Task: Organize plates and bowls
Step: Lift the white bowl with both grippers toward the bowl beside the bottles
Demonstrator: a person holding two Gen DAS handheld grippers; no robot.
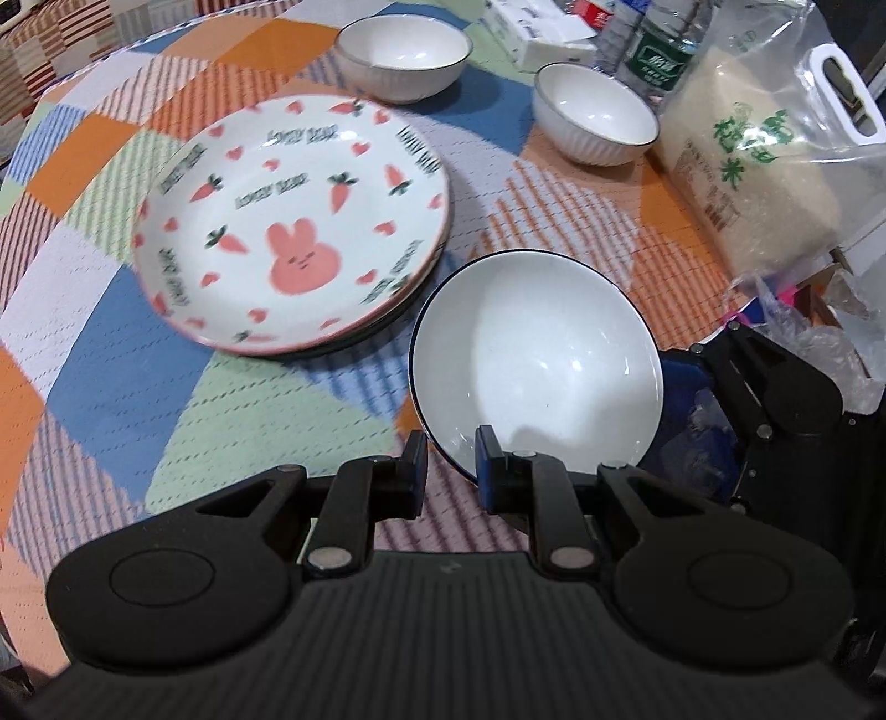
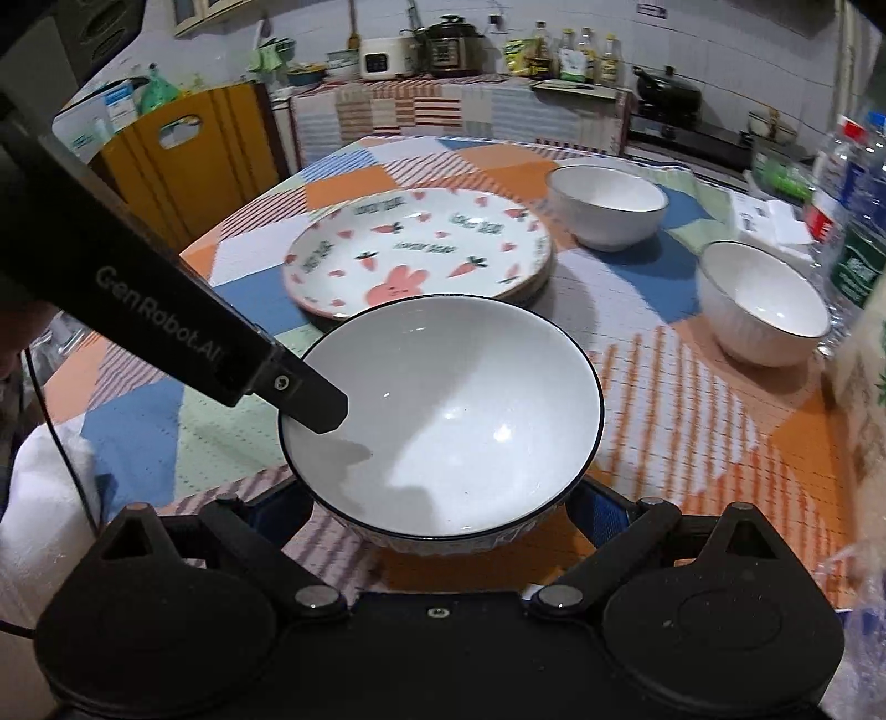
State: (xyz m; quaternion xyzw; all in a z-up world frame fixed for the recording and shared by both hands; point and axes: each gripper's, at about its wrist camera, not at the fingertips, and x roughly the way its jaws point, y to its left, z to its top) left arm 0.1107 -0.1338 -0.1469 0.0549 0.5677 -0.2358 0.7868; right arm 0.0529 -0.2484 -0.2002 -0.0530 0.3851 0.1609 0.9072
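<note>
A white bowl with a dark rim (image 1: 537, 360) (image 2: 443, 415) is gripped by both grippers. My left gripper (image 1: 451, 471) is shut on its near rim, one finger (image 2: 310, 401) inside the bowl. My right gripper (image 2: 437, 520) clasps the bowl's body from the sides; it shows at the right in the left wrist view (image 1: 714, 399). A bunny-and-carrot plate (image 1: 293, 221) (image 2: 415, 255) tops a short stack beyond the bowl. Two white ribbed bowls (image 1: 404, 55) (image 1: 595, 113) stand farther back, also in the right wrist view (image 2: 609, 205) (image 2: 764, 304).
The table wears a patchwork cloth (image 1: 166, 399). A bag of rice (image 1: 764, 166), water bottles (image 1: 659, 50) and tissue packs (image 1: 531, 33) crowd the right side. An orange chair (image 2: 183, 160) and a kitchen counter (image 2: 459, 94) lie beyond the table.
</note>
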